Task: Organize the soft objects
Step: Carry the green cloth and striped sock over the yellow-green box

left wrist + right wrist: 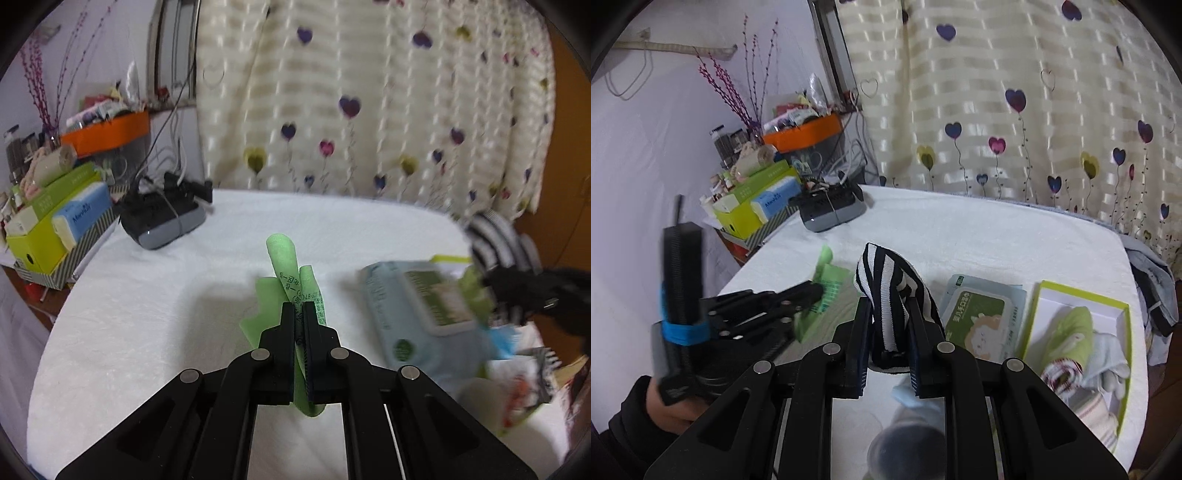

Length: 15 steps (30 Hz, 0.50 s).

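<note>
Our left gripper (299, 314) jaws are pinching a limp green foam sleeve (282, 266) above the desk (147, 314); our right gripper (888, 328) jaws are clamping a floppy striped sock (886, 291) mid-length, left of the wipes pack (982, 325) and green-rimmed box (1123, 332).

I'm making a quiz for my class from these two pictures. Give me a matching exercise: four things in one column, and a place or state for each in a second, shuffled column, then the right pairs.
Things:
1. green bag
2. striped cloth
3. wet wipes pack
4. rolled green cloth

Places or states:
A. lying flat on the white table, beside the tray
B. clamped in the left tool
C. inside the green-rimmed tray
D. clamped in the right tool

Pairs: 1-B, 2-D, 3-A, 4-C
</note>
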### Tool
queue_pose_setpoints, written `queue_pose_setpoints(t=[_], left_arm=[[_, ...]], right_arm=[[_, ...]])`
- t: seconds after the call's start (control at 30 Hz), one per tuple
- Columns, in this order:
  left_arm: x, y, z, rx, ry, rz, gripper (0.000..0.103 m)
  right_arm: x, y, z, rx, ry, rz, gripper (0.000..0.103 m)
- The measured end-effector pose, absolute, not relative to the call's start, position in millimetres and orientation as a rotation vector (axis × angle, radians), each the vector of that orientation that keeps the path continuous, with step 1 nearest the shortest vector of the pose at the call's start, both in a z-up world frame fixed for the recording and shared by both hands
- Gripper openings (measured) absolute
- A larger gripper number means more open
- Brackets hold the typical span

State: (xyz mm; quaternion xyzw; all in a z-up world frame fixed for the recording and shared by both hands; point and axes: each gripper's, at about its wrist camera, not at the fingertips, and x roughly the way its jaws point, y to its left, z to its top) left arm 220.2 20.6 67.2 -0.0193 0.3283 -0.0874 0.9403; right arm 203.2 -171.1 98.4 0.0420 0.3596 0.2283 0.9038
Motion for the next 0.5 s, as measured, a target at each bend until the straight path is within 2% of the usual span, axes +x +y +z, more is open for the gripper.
queue_pose_setpoints(t=[0.5], left_arm=[[137.0,-21.9,120.6,-0.099,0.546,-0.386,0.004]], right_arm=[[130.6,-237.3,119.5,0.194,0.647,0.414,0.018]])
